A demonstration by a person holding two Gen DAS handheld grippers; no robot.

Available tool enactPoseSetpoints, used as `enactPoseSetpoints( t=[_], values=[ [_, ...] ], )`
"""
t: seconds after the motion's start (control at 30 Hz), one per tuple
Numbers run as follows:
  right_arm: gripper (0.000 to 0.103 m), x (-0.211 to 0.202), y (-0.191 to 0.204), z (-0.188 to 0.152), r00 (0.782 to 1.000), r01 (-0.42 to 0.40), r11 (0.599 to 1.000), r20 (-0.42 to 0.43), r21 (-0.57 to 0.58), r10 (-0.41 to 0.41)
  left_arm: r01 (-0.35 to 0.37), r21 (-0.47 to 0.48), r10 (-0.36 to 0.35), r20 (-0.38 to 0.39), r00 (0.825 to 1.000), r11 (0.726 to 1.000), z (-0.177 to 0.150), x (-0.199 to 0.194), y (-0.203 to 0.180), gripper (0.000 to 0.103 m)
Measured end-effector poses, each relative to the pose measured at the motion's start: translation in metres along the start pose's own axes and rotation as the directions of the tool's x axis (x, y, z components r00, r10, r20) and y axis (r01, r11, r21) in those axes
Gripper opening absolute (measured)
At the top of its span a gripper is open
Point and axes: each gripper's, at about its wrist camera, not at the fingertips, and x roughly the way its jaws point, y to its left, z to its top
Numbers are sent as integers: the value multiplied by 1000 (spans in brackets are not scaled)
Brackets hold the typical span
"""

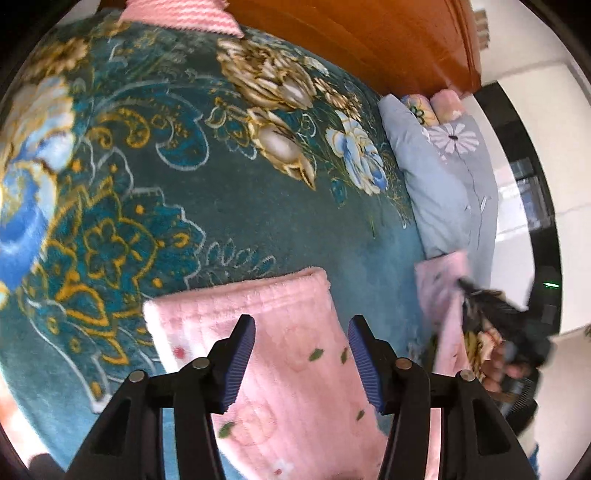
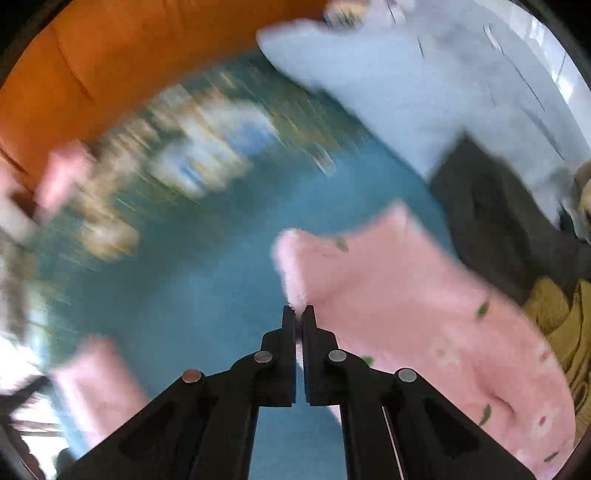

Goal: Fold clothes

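A fluffy pink garment (image 1: 291, 365) with small leaf and flower prints lies on the teal floral blanket (image 1: 207, 177). My left gripper (image 1: 301, 360) is open just above one pink leg, with one blue-padded finger on each side of it. My right gripper (image 2: 299, 317) is shut on an edge of the pink garment (image 2: 406, 306) and holds it lifted above the blanket (image 2: 207, 295). In the left wrist view the right gripper (image 1: 491, 310) shows at the right with pink cloth (image 1: 443, 288) hanging from it. The right wrist view is motion-blurred.
An orange-brown headboard (image 1: 354, 40) runs behind the bed. A pale blue quilt (image 1: 443, 177) with a flower print lies at the right. Dark cloth (image 2: 491, 218) and mustard-yellow cloth (image 2: 557, 317) lie beside the pink garment. A pink striped piece (image 1: 184, 14) lies at the far edge.
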Motion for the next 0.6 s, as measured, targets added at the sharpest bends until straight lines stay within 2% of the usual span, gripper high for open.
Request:
enactPoseSetpoints(
  t=[0.07, 0.13, 0.23, 0.37, 0.4, 0.47, 0.53, 0.6],
  values=[
    [2, -28, 20, 12, 992, -102, 995, 68, -3, 102, 24, -35, -25, -12, 1000, 999, -1, 8, 2, 57],
    [2, -19, 52, 20, 989, -136, 989, 52, -55, 139, 46, -48, -47, -27, 999, 998, -3, 16, -1, 57],
    [2, 43, 76, 8, 987, -126, 990, -113, -67, 117, 56, -49, -59, -56, 997, 997, -5, 28, -9, 57],
    [6, 89, 79, -14, 962, -145, 989, -239, -31, 133, 65, -33, -67, -94, 993, 997, -3, 46, -26, 57],
    [7, 87, 77, -16, 954, -170, 985, -254, -34, 156, 68, -26, -71, -104, 992, 997, -2, 53, -32, 59],
    [16, 74, 79, -17, 948, -214, 975, -253, -62, 192, 76, -14, -77, -124, 989, 997, 0, 66, -44, 62],
    [26, 46, 69, -16, 955, -238, 968, -203, -80, 218, 66, -3, -66, -157, 985, 998, 2, 86, -57, 62],
    [27, 8, 41, -19, 960, -255, 966, -132, -52, 246, 55, 0, -55, -184, 981, 998, 3, 106, -66, 62]
  ],
)
